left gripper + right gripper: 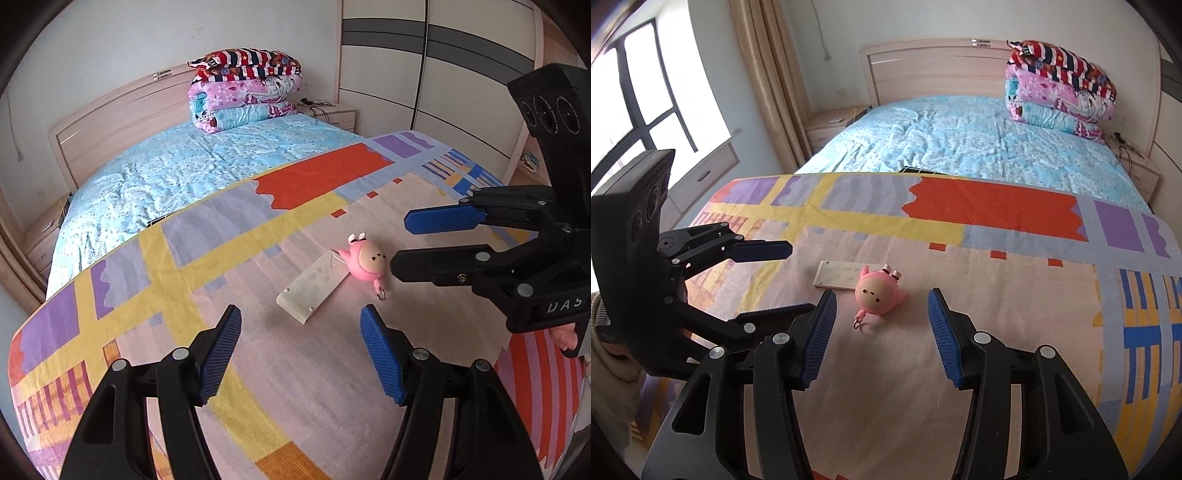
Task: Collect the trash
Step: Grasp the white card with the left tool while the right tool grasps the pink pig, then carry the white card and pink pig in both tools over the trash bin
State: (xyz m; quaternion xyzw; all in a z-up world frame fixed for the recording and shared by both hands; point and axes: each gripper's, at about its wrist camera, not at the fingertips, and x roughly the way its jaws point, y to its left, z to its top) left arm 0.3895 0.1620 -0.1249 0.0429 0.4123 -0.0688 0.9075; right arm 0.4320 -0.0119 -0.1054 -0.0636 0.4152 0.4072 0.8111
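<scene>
Left tool (301, 354): nearest in the left wrist view; jaws stand wide apart with nothing between the blue ribbed pads (382, 360); it hovers above the patterned blanket, short of the white card.
Right tool (881, 339): nearest in the right wrist view; jaws part-way apart and empty, the pads clear of the pink toy, which lies just beyond the gap between them. Seen from the left wrist view, this tool (399, 243) enters from the right with its lower finger tip just beside the toy, not clearly touching.
Hand: a little of a hand (565, 334) shows behind the right tool's body at the right edge.
Patterned blanket (997, 369): spread over the near end of the bed; pale pink ground with yellow, purple, blue and red-orange blocks.
Pink toy (877, 295): small round figure with a tan face and a metal ring on a short stem; lies on the blanket near its middle, touching the near right end of the card.
White card (314, 286): flat pale rectangular piece on the blanket, lying aslant, just left of the toy.
Blue quilt (960, 136): covers the far part of the bed.
Folded bedding (245, 90): a stack of striped and flowered quilts at the far end, against the headboard (923, 70).
Nightstands: one either side of the headboard; nearer detail too small to tell.
</scene>
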